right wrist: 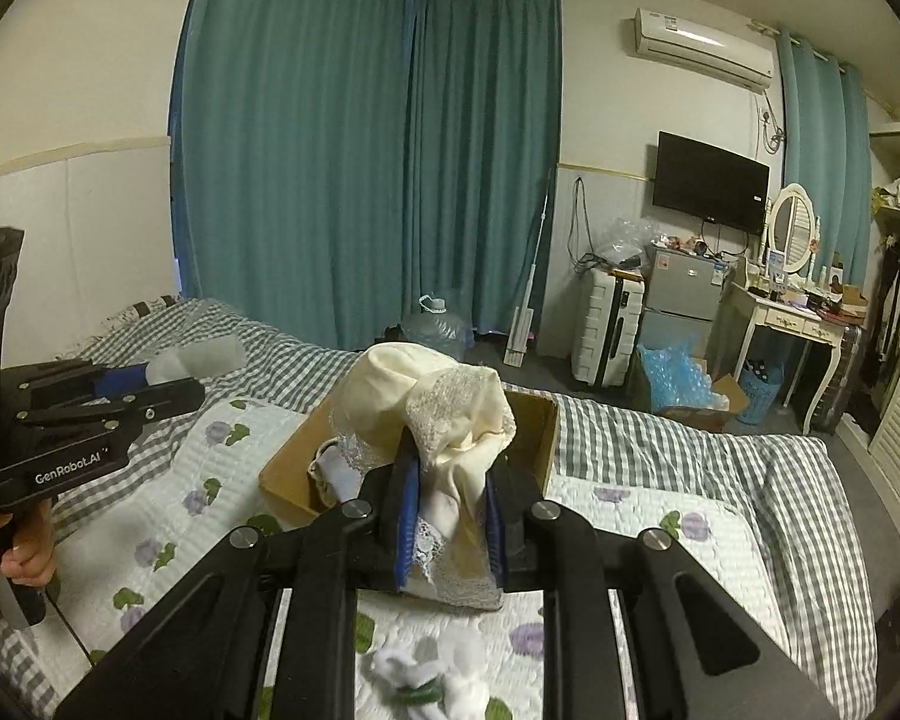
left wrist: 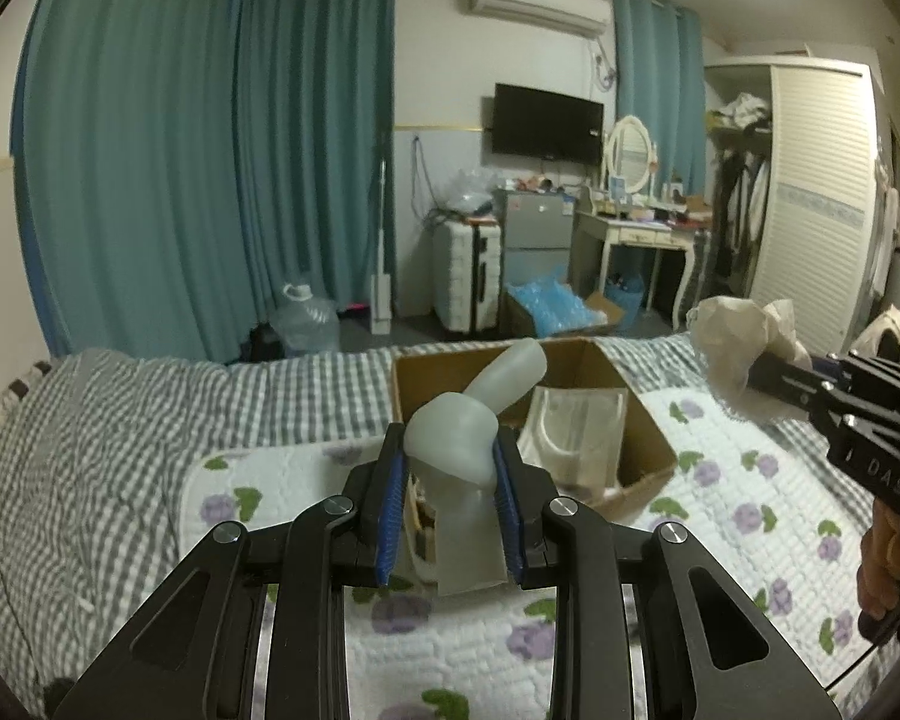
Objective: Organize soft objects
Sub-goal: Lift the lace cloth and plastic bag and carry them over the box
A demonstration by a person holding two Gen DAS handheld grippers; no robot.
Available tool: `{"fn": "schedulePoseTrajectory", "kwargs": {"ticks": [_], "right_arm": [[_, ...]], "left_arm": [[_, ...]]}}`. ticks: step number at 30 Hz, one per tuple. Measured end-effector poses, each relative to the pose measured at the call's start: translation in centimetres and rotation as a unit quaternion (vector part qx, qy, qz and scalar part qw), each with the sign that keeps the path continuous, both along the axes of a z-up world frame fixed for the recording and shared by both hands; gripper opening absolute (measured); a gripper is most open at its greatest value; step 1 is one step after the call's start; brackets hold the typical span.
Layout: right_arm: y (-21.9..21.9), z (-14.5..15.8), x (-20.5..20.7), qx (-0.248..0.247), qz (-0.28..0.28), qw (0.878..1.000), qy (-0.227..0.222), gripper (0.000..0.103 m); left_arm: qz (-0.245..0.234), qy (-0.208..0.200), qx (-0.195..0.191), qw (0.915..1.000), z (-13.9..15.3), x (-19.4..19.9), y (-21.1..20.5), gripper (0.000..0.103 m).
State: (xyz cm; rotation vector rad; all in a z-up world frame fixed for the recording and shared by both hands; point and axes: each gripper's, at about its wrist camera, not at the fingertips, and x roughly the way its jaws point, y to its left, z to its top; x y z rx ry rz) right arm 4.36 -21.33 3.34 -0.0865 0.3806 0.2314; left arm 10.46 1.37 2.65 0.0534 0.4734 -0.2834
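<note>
My left gripper (left wrist: 450,450) is shut on a pale grey soft piece (left wrist: 459,438), lifted above the bed just before an open cardboard box (left wrist: 654,450). The same grey piece (right wrist: 201,357) shows at the left of the right wrist view, in the left gripper (right wrist: 168,381). My right gripper (right wrist: 450,468) is shut on a bunched cream lace garment (right wrist: 432,396), held over the box (right wrist: 540,438). In the left wrist view that garment (left wrist: 738,336) hangs at the right, in the right gripper (left wrist: 756,381). Inside the box lie a whitish folded item (left wrist: 576,426) and a grey-blue piece (right wrist: 339,474).
A floral quilted pad (left wrist: 750,510) covers the grey checked bedding (left wrist: 150,420). A small white item with green (right wrist: 432,678) lies on the pad below my right gripper. A person's hand (right wrist: 24,552) holds the left gripper's handle. Beyond the bed stand a water jug (left wrist: 303,318), suitcase, dresser and wardrobe.
</note>
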Motion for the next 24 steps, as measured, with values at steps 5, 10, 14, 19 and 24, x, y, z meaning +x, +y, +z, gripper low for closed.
{"fn": "schedulePoseTrajectory", "kwargs": {"ticks": [5, 10, 14, 19, 24], "right_arm": [[0.5, -0.7, 2.4, -0.008, 0.0, 1.0, 0.001, 0.018], [0.6, -1.8, 5.0, -0.012, -0.001, 1.0, 0.003, 0.018], [0.7, -3.0, 7.3, -0.012, -0.004, 1.0, 0.019, 0.018], [0.8, -5.6, 10.4, -0.015, -0.01, 0.999, 0.05, 0.018], [0.9, -7.9, 13.0, -0.013, -0.003, 0.996, 0.087, 0.018]], "left_arm": [[0.002, -0.004, 0.004, 1.0, -0.4, 2.4, -1.0, 0.027], [0.004, 0.003, 0.006, 1.0, -1.3, 4.9, -1.8, 0.027], [-0.002, 0.031, 0.029, 0.9991, -3.1, 7.4, -3.1, 0.027], [0.004, 0.06, 0.042, 0.9973, -5.6, 10.1, -4.0, 0.027], [0.001, 0.086, 0.049, 0.995, -7.2, 12.0, -5.1, 0.028]]}}
